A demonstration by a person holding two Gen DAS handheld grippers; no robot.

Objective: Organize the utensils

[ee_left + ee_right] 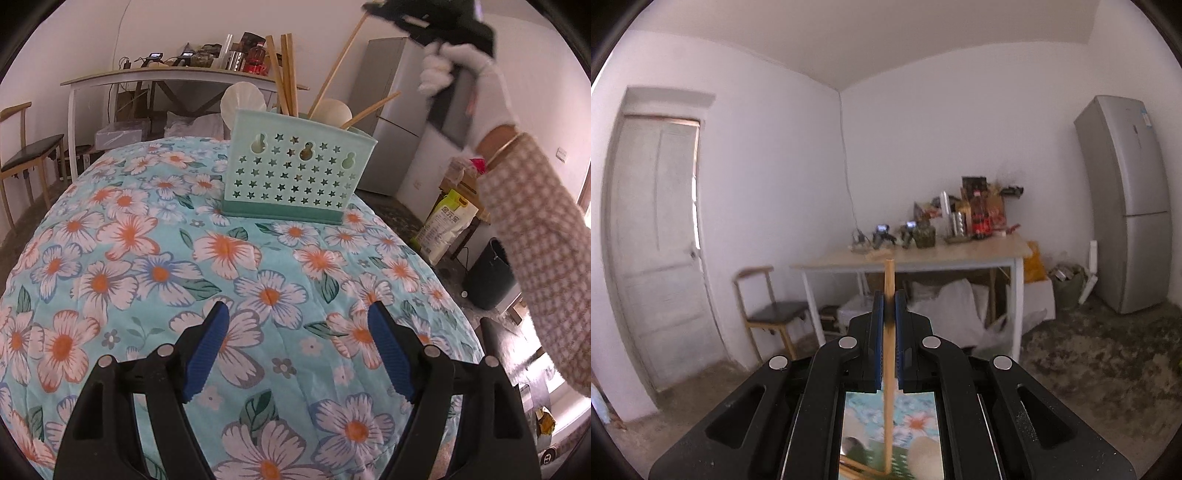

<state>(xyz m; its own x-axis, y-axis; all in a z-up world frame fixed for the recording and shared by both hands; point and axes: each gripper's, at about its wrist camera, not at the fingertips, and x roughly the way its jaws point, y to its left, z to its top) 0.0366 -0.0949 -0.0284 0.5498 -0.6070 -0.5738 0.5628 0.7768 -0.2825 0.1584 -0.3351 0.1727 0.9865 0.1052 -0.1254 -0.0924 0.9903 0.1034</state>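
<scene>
Wooden chopstick [888,295] stands upright, pinched between the right gripper's [889,306] closed jaws directly above the mint-green star-perforated plastic basket [295,173], probably for dropping in; the left gripper [297,325] waits agape, empty, basket ahead

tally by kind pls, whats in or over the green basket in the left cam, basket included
pale wooden chopsticks: 5, counting the held chopstick in the right gripper
round white spoons: 2
mint green star-holed plastic basket: 1
total: 8
</scene>
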